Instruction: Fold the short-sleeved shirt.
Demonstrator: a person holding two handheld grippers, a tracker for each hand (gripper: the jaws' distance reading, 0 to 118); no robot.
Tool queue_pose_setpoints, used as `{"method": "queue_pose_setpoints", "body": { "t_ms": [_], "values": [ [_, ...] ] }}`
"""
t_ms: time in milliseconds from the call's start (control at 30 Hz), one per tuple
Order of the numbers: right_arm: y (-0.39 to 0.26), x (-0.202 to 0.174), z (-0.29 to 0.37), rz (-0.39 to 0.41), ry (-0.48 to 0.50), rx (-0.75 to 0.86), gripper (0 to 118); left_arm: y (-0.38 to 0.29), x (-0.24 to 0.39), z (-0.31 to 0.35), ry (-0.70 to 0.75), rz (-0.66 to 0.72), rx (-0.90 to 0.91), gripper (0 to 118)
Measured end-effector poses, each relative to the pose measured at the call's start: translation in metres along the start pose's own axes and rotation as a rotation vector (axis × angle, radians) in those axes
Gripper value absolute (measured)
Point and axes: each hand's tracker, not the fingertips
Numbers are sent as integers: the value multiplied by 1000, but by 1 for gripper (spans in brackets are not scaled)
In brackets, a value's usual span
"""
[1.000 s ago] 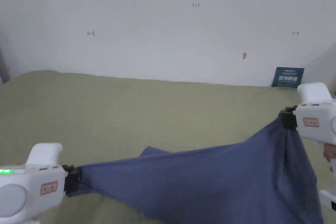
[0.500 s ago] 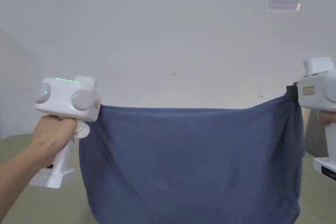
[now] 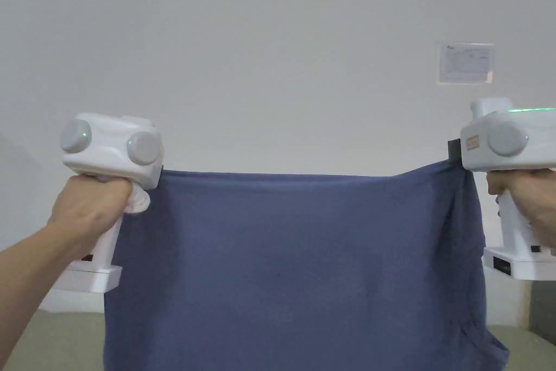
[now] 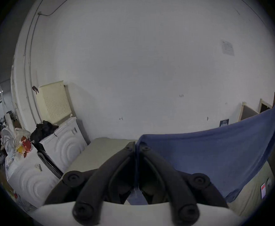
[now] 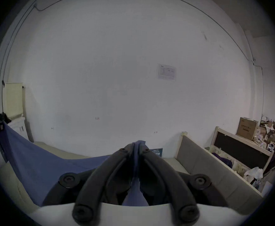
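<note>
The blue shirt (image 3: 293,269), which a second ago trailed low over the olive tabletop (image 4: 101,151), now hangs up in the air like a curtain, its top edge taut. The left gripper (image 4: 136,145) has its jaws clamped on the left corner, the right gripper (image 5: 137,145) on the right corner. Spread out flat like this, it looks ready to be laid down for the first fold.

We see shirt (image 3: 293,269): blue cloth, matt, soft, faintly creased. Our left gripper (image 4: 136,148) and right gripper (image 5: 136,146): smooth white plastic shells, matt black jaws. Table (image 3: 59,342): matt olive cloth cover. Wall (image 3: 271,62): smooth, matt white.
</note>
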Motion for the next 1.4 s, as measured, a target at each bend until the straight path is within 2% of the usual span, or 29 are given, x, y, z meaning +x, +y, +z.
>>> {"method": "queue_pose_setpoints", "body": {
  "t_ms": [233,333,400,467,600,733,833,867,900,1033,1067,1167,1267,1400],
  "values": [
    [20,-13,-43,-27,-16,26,9,17,19,-48,45,43,-1,4],
    [5,-22,-59,24,-28,5,9,5,28,-73,81,-23,3,4],
    [-18,-25,-68,11,-17,-20,9,-13,30,-89,60,-5,1,4],
    [-56,-28,-80,34,-34,-78,9,-35,36,-110,37,-15,-15,4],
    [-124,-31,-99,-12,-9,-122,9,-92,49,-149,4,-5,-81,4],
    [-223,-41,-100,22,-5,-201,9,-166,58,-175,-4,-38,-129,4],
    [-281,-43,-82,-8,28,-250,9,-222,59,-178,-1,-86,-155,4],
    [-298,-45,-70,29,26,-268,9,-242,59,-173,-18,-115,-140,4],
    [-312,-45,-60,30,34,-257,9,-256,58,-171,-29,-143,-151,4],
    [-361,-37,-13,-16,81,-323,9,-311,44,-141,-67,-105,-214,4],
    [-373,-35,0,-26,90,-322,9,-323,39,-127,-81,-81,-217,4],
    [-393,-31,45,18,123,-374,9,-351,27,-87,-116,-79,-253,4],
    [-412,-23,99,-9,136,-390,9,-376,14,-45,-152,-148,-289,4],
    [-431,-12,173,15,138,-414,9,-405,-9,15,-191,-97,-323,4]
  ]
}}
